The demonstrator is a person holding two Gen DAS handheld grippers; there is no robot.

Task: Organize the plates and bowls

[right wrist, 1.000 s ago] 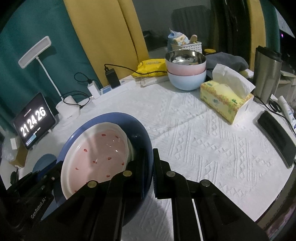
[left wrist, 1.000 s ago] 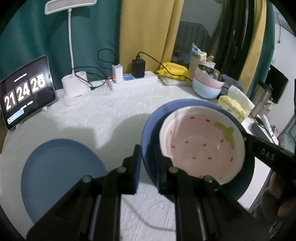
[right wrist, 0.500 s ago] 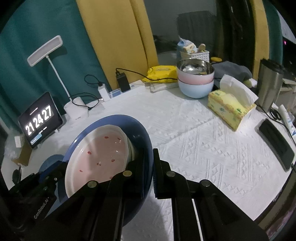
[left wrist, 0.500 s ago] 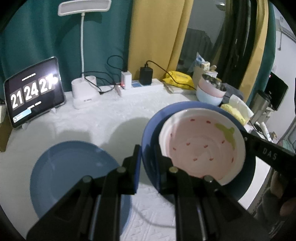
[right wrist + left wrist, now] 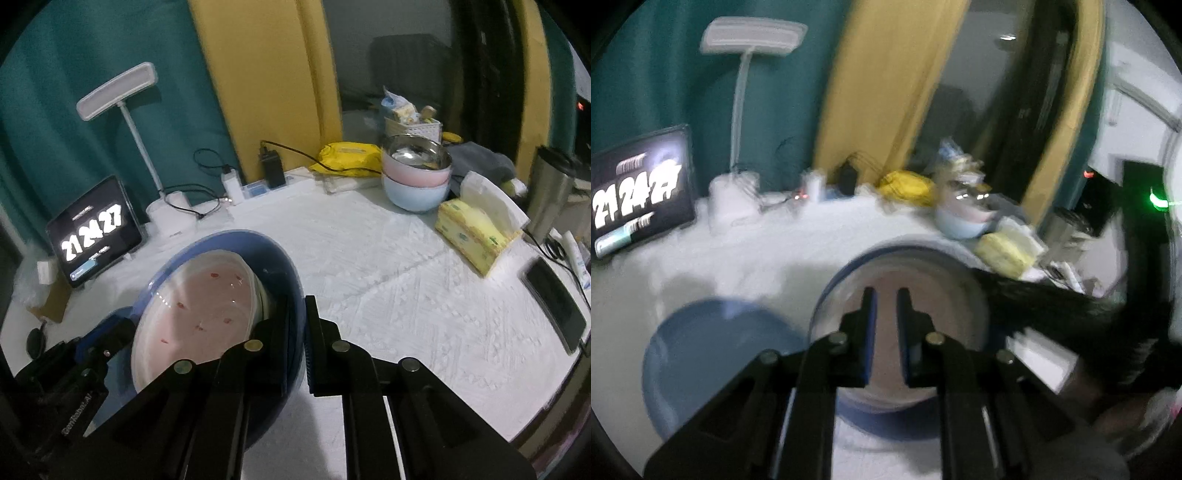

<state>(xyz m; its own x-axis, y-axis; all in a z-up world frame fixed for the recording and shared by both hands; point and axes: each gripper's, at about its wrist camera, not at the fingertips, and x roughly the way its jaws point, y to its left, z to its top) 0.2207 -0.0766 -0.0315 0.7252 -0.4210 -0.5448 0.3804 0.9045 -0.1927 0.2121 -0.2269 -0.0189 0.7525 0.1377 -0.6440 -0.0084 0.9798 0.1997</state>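
Pinching the near rim of the blue plate point(image 5: 280, 266), the right gripper point(image 5: 298, 300) sits at the bottom centre of the right wrist view. Its jaws have just been opening a little, yet the rim fills the narrow gap between them and looks clamped. The plate is tilted, its held edge raised, and a pink bowl point(image 5: 199, 306) with red specks lies inside it, slid toward the lower left of the frame.

The left wrist view is badly blurred. There the left gripper point(image 5: 886, 291) has its jaws drawn in to a thin slit. Only the pink of the bowl shows through the slit, and no rim is seen between the pads. The loaded plate fills the middle of that frame behind the fingers. A second blue plate point(image 5: 713, 369) lies flat on the white table point(image 5: 388, 295) at lower left, just beside the first; whether the two touch I cannot tell.

Toward the upper right of the right wrist view, a pink and a pale blue bowl point(image 5: 415, 184) stand stacked, near a yellow tissue box point(image 5: 472, 232). A clock tablet point(image 5: 94, 236) stands at the left edge.
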